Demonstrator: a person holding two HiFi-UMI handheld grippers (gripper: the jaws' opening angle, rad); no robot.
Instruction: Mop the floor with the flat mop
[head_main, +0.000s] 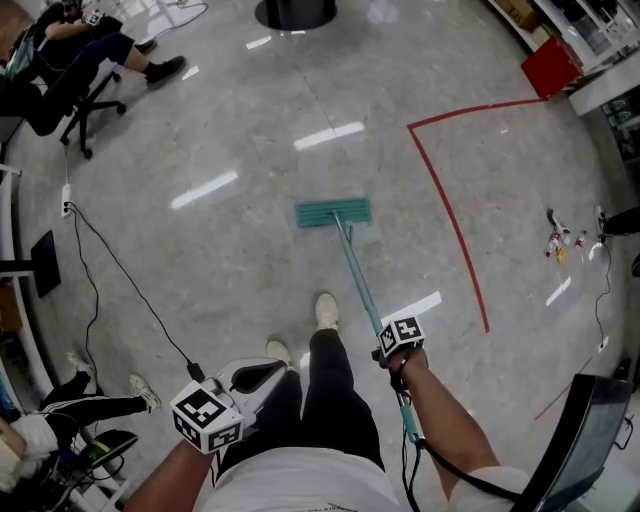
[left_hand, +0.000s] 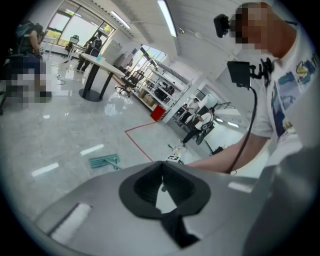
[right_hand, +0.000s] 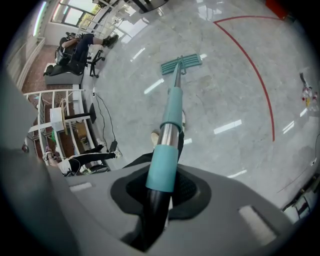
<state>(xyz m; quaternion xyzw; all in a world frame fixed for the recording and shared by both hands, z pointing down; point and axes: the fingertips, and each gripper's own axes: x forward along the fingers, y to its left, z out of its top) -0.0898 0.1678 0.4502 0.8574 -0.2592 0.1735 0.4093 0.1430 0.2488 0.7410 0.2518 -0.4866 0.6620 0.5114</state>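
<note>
The right gripper (right_hand: 162, 192) is clamped tight on the flat mop's handle (right_hand: 170, 125), its dark pads pressed against the black grip just below the teal sleeve. From there the shaft runs away toward 12 o'clock to the teal mop head (right_hand: 181, 64), which lies flat on the pale polished floor (head_main: 250, 250). In the head view the mop head (head_main: 333, 213) sits near the middle of the picture, just ahead of the person's shoes (head_main: 326, 310). Bare floor spreads around it from 9 o'clock through 12. A red tape line (head_main: 450, 210) curves past at 2 to 4 o'clock, well apart from the head. Beyond the line, small items (head_main: 558, 240) lie at 3 o'clock and a red box (head_main: 550, 67) stands at 1 o'clock. A round table base (head_main: 295, 12) marks the 12 o'clock edge. A person on an office chair (head_main: 90, 60) sits at 10 o'clock, and a black cable (head_main: 120, 270) trails across the floor from 9 toward 7. The right forearm reaches in from 5 o'clock with its gripper (head_main: 395, 345) angled steeply down along the handle. The left gripper (head_main: 250, 378) is held low by the left hip at 7 o'clock, pointing forward and slightly down. Its own view shows that gripper (left_hand: 162, 172) with its jaw tips meeting and nothing between them.
</note>
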